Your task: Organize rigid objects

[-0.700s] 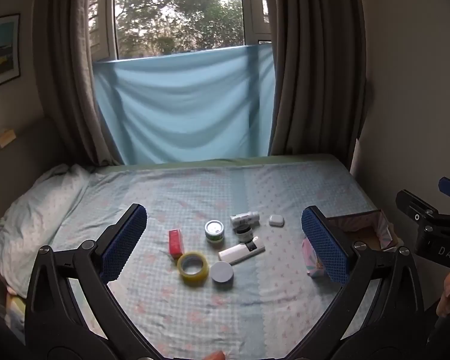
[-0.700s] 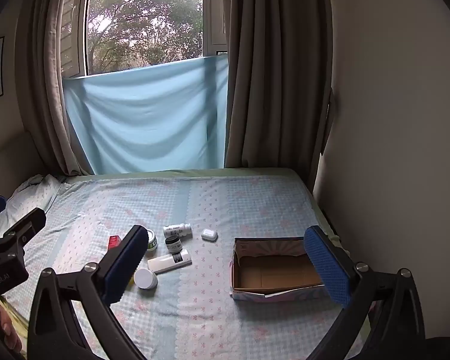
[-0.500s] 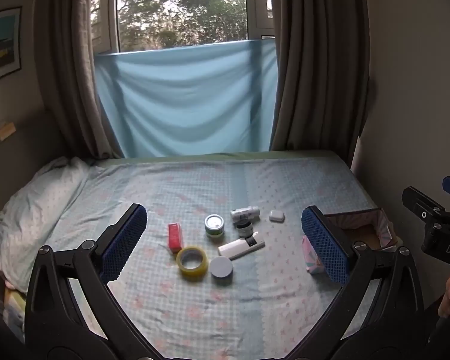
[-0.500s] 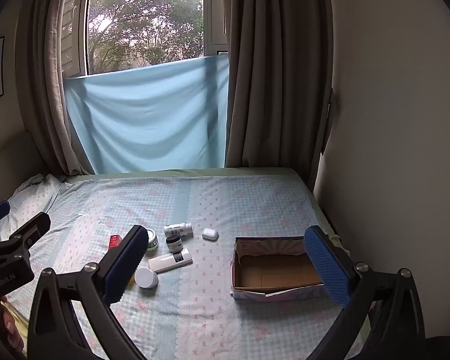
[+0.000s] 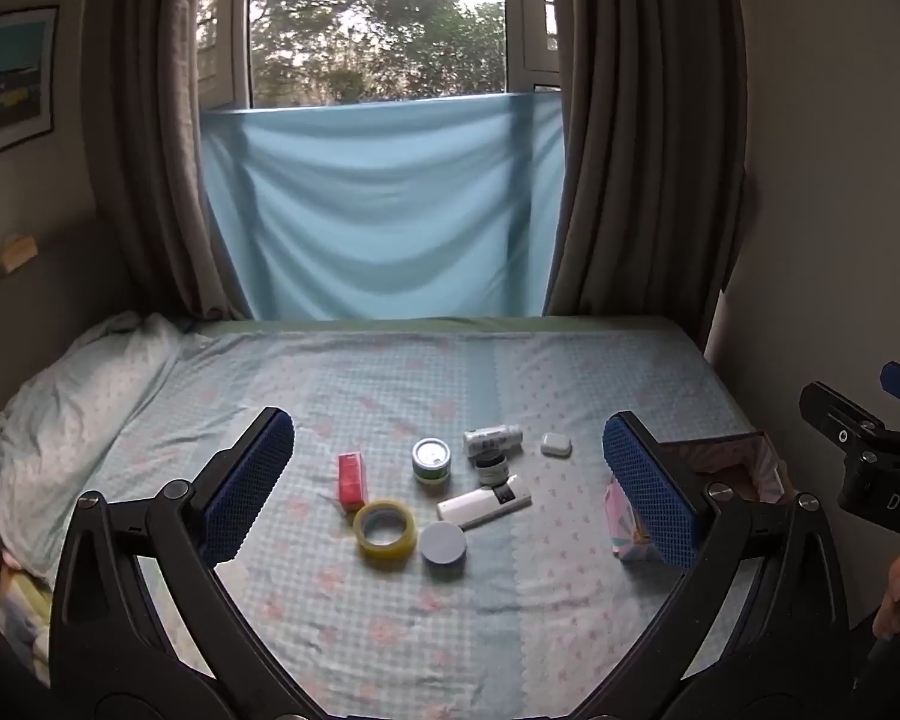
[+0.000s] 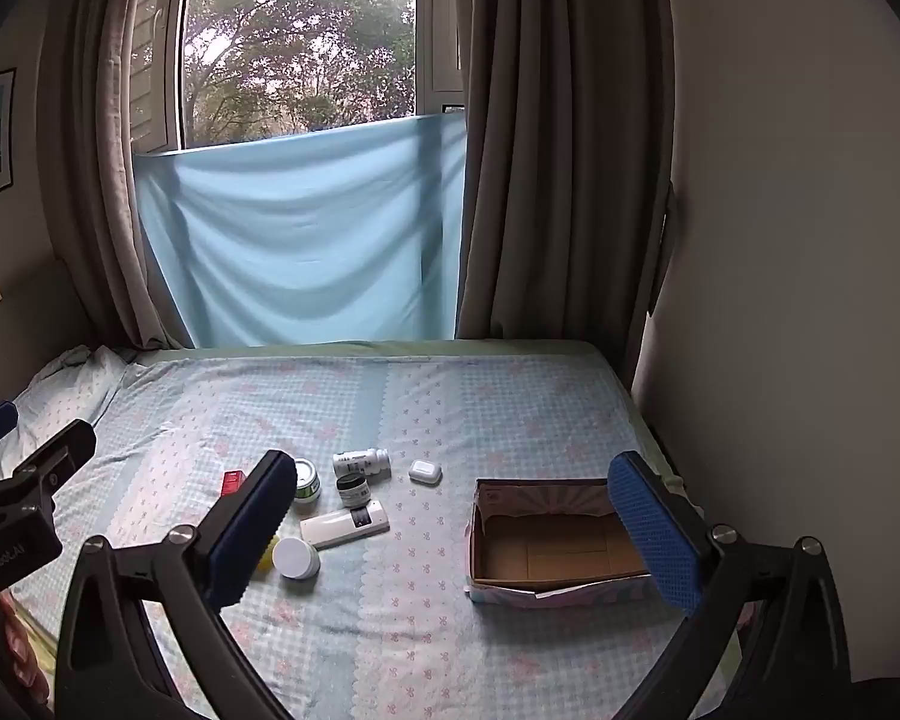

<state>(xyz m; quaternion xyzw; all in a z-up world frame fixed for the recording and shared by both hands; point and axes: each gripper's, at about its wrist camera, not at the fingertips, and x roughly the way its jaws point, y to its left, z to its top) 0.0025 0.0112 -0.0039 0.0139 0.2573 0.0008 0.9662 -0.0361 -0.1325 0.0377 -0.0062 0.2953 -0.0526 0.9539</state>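
Meanwhile, both grippers hover above the bed (image 5: pixel 390 630), left gripper (image 5: pixel 450 480) and right gripper (image 6: pixel 456 522) with fingers wide apart, gripping nothing. Small items cluster mid-frame: tape roll (image 5: pixel 385 527), red box (image 5: pixel 352 480), tin (image 5: pixel 432 459), remote (image 5: pixel 484 501). At lower right of the right view an open cardboard box (image 6: pixel 555 549) lies partly behind the right finger

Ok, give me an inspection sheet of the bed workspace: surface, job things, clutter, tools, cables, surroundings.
Surface: bed sheet, patterned, lying flat.
Job's things: tape roll, red box, tin, bottle, dark jar, remote, round lid, white case clustered together; cardboard box apart, nothing in it.
Clutter: pillow.
Tools: left tool open, right tool open, both holding nothing.
Cables: nothing seen.
Surroundings: window, curtains, blue cloth, wall picture.
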